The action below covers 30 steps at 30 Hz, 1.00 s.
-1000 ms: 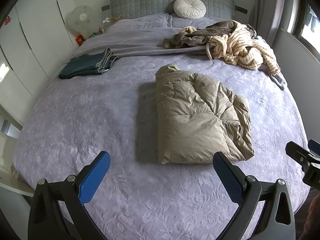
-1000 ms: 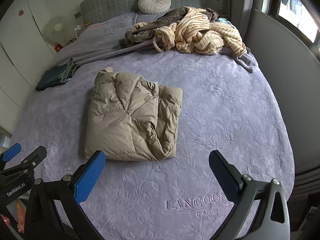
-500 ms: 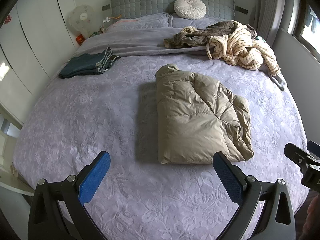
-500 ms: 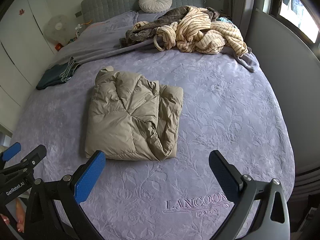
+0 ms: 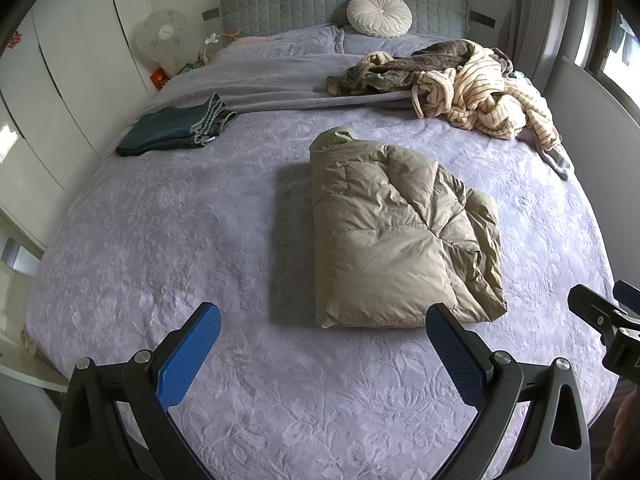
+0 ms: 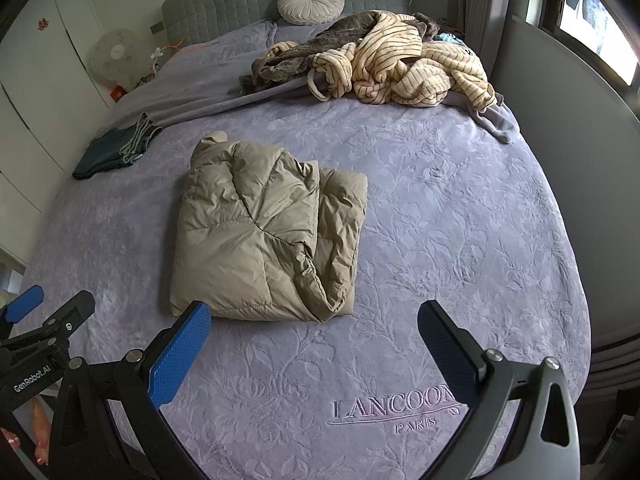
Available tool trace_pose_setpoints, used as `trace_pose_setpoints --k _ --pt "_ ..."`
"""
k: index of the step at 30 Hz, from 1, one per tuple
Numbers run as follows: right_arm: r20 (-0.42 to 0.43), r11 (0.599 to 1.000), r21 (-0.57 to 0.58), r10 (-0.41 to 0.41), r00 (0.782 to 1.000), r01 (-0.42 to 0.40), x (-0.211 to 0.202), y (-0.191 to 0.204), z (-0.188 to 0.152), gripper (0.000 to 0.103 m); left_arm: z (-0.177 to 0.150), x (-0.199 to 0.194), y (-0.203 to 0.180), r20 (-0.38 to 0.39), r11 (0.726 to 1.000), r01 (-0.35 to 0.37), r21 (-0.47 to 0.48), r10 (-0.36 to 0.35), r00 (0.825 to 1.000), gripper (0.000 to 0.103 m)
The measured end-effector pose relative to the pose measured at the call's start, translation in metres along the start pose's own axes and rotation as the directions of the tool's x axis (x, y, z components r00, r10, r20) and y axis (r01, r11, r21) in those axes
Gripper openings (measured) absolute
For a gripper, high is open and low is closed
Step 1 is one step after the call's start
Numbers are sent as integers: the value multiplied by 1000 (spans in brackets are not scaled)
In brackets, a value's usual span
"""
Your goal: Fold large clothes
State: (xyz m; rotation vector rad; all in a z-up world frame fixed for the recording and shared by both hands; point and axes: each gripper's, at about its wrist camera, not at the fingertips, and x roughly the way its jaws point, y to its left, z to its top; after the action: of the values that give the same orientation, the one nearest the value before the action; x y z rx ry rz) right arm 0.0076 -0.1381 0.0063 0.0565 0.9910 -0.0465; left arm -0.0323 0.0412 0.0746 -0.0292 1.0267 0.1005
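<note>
A beige puffer jacket (image 5: 396,232) lies folded into a thick rectangle in the middle of the lilac bed cover (image 5: 180,240); it also shows in the right wrist view (image 6: 268,232). My left gripper (image 5: 322,330) is open and empty, held above the bed's near edge just short of the jacket. My right gripper (image 6: 314,330) is open and empty, also just short of the jacket's near edge. Each gripper shows at the edge of the other's view.
A heap of striped cream and brown clothes (image 5: 472,88) lies at the far right of the bed. Folded dark jeans (image 5: 176,128) lie at the far left. A round cushion (image 5: 379,19) leans on the grey headboard. White wardrobes stand left, a wall and window right.
Both grippers have drifted very slightly; the jacket and the other clothes have not moved. Both grippers stay open.
</note>
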Motion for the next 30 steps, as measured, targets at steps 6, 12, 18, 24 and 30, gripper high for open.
trace_pose_setpoints --k 6,12,18,24,30 --pt "0 1000 0 1 1000 -1 -1 0 -1 103 1 0 0 0 1000 0 2 0 1000 103" --pt "-1 1000 -1 0 1000 0 -1 0 -1 103 -3 0 3 -3 1000 -6 -8 6 1000 103" --pt "0 1000 -1 1 1000 -1 -1 1 -1 103 -4 -1 4 -3 1000 -8 -9 8 1000 103" --pt "1 1000 0 0 1000 0 -1 1 0 103 -4 0 4 -3 1000 -6 -11 6 1000 103" --pt "0 1000 1 -1 1000 1 -1 1 -1 103 -4 -2 4 -5 1000 -7 -18 7 1000 103"
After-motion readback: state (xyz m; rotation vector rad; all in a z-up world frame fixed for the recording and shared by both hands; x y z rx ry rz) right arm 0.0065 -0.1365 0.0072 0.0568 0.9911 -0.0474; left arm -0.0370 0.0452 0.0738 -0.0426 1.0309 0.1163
